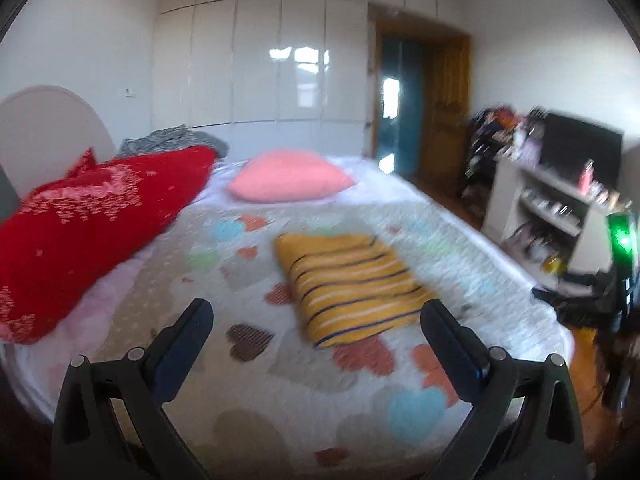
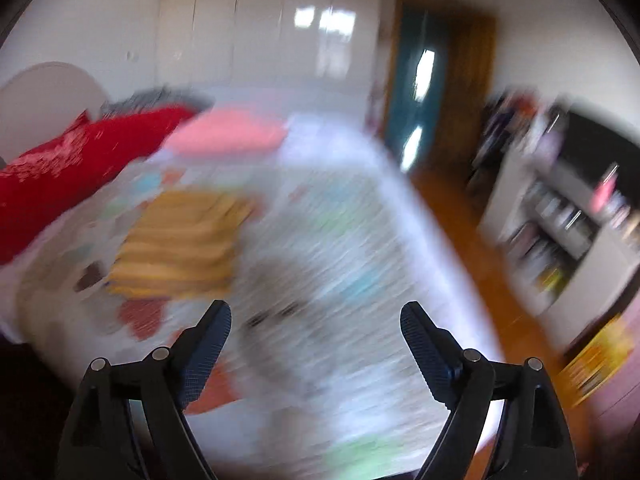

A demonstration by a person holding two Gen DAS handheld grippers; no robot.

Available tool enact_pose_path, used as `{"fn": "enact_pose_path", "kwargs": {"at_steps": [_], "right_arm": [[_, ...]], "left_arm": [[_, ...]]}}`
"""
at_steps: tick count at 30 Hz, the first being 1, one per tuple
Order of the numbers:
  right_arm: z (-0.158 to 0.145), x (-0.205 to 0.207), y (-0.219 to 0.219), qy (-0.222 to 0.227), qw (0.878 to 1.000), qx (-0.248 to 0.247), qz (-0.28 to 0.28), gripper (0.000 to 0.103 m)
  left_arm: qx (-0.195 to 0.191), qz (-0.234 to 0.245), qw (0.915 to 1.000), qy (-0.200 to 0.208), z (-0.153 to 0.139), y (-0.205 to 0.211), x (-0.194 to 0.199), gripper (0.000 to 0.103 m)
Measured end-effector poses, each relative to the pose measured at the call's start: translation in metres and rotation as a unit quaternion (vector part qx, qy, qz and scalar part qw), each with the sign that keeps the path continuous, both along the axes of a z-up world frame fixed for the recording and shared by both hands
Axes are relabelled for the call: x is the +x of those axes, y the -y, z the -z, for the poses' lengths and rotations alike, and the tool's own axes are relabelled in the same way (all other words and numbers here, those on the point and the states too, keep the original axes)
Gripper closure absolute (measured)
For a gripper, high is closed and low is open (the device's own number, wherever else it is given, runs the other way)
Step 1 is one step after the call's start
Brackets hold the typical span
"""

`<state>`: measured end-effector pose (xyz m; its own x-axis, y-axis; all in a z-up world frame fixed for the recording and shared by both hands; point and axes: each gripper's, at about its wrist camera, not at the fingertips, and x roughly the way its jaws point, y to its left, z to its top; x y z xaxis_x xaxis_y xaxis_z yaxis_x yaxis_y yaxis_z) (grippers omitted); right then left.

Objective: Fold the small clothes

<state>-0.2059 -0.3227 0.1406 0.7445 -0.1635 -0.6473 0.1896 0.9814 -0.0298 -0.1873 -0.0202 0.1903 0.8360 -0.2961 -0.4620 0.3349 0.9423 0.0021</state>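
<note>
A folded yellow garment with dark and white stripes (image 1: 352, 286) lies on the heart-patterned bed cover (image 1: 280, 384), ahead of my left gripper (image 1: 316, 316). The left gripper is open and empty, held above the bed, its fingertips short of the garment's near edge. In the right wrist view, which is heavily blurred, the same garment (image 2: 180, 252) lies ahead and to the left of my right gripper (image 2: 316, 318). The right gripper is open and empty above the bed cover (image 2: 340, 280).
A red quilt (image 1: 92, 224) and a pink pillow (image 1: 288, 176) lie at the far side of the bed. A white shelf unit (image 1: 560, 216) with clutter stands to the right across wooden floor (image 2: 460, 240). White wardrobe and a doorway (image 1: 404, 108) stand behind.
</note>
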Motion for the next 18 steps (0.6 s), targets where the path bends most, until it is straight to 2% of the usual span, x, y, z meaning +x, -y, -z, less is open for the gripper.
{"fn": "enact_pose_path", "kwargs": {"at_steps": [2, 6, 9, 12, 15, 18], "right_arm": [[0.026, 0.017, -0.019, -0.034, 0.998, 0.037, -0.023, 0.019], [0.048, 0.033, -0.058, -0.038, 0.997, 0.064, -0.035, 0.018], [0.071, 0.037, -0.084, -0.056, 0.995, 0.083, -0.017, 0.018], [0.099, 0.031, -0.108, -0.077, 0.991, 0.105, -0.022, 0.018], [0.107, 0.033, -0.118, -0.085, 0.991, 0.097, -0.033, 0.018], [0.100, 0.030, -0.110, -0.058, 0.994, 0.089, -0.006, 0.018]], "left_arm": [[0.019, -0.009, 0.9998, -0.003, 0.008, 0.001, 0.000, 0.000], [0.023, -0.021, 0.9992, -0.026, 0.028, -0.005, 0.011, 0.000], [0.043, -0.047, 0.9947, -0.081, 0.064, -0.008, 0.034, 0.000], [0.013, -0.055, 0.9906, -0.124, 0.084, -0.015, 0.041, 0.000], [-0.001, -0.067, 0.9901, -0.124, 0.090, -0.018, 0.033, 0.000], [-0.004, -0.075, 0.9908, -0.112, 0.091, -0.017, 0.023, 0.000]]}}
